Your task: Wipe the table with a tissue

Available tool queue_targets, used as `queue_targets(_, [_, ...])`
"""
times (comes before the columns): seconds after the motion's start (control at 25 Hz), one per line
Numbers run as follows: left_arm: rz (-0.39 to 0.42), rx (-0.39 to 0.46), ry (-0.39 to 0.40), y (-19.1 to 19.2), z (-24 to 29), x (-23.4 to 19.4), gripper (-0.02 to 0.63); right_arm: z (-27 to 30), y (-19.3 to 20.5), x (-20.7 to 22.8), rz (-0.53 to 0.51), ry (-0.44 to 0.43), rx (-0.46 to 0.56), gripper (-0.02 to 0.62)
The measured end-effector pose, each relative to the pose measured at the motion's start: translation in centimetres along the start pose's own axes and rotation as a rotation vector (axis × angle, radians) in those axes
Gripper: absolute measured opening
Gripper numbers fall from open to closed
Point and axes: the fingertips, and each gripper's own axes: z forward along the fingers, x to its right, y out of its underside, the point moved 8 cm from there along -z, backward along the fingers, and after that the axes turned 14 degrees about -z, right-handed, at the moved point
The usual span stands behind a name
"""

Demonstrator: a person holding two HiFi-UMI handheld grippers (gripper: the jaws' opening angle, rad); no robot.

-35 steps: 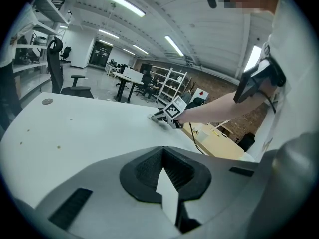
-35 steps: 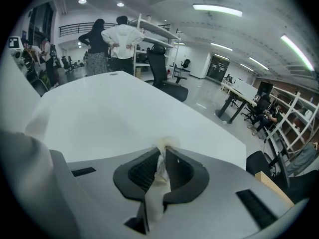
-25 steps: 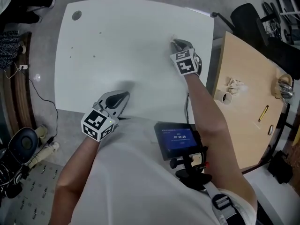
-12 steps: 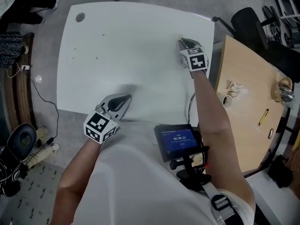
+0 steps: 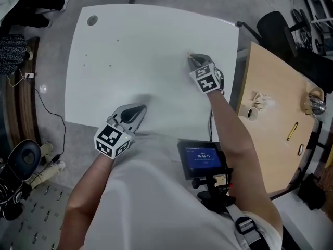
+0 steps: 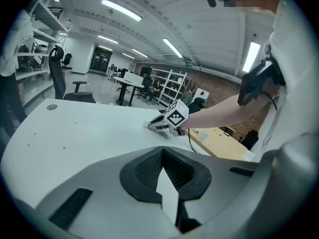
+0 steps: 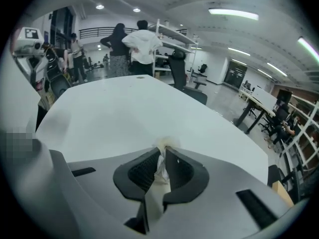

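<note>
The right gripper (image 5: 192, 60) pinches a crumpled white tissue (image 7: 161, 166) between its dark pads (image 7: 141, 172), jaws drawn close on the wad, whose frayed tip pokes out just past the fingertips. In the head view the tissue (image 5: 188, 54) touches the white table (image 5: 130, 51) at the far right of the top, near its right edge, with the gripper angled down onto it. The left gripper (image 5: 136, 109) lies at the near left of the same table, close to the near edge and well apart from the right one, its jaws pressed together with nothing between them. From the left gripper view (image 6: 162, 151), the right gripper (image 6: 152, 126) shows low on the table (image 6: 75, 133) at the end of an outstretched bare arm. A small screen (image 5: 201, 158) hangs at the person's chest. To the right stands a wooden table (image 5: 276, 139) carrying a roll of tape (image 5: 250, 110); a black office chair (image 5: 276, 22) sits beyond it. Two people (image 7: 133, 49) stand past the table's far end in the right gripper view.
</note>
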Motion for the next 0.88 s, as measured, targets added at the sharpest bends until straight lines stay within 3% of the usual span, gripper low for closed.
queue_targets(0.28, [0.022, 0.005, 0.012, 0.3, -0.4, 0.6, 0.008, -0.9, -1.6, -5.6, -0.085, -0.084, 0.046, 0.038])
queue_targets(0.4, [0.021, 0.02, -0.003, 0.5, -1.0, 0.3, 0.008, -1.0, -1.7, -6.7, -0.046, -0.198, 0.083, 0.038])
queue_targets(0.52, [0.018, 0.038, -0.017, 0.6, -1.9, 0.2, 0.008, -1.4, -2.1, -7.5, 0.06, -0.315, 0.161, 0.038])
queue_targets(0.88, [-0.015, 0.103, -0.074, 1.7, -4.3, -0.4, 0.008, -2.6, -2.5, -9.5, 0.225, -0.3, 0.22, 0.038])
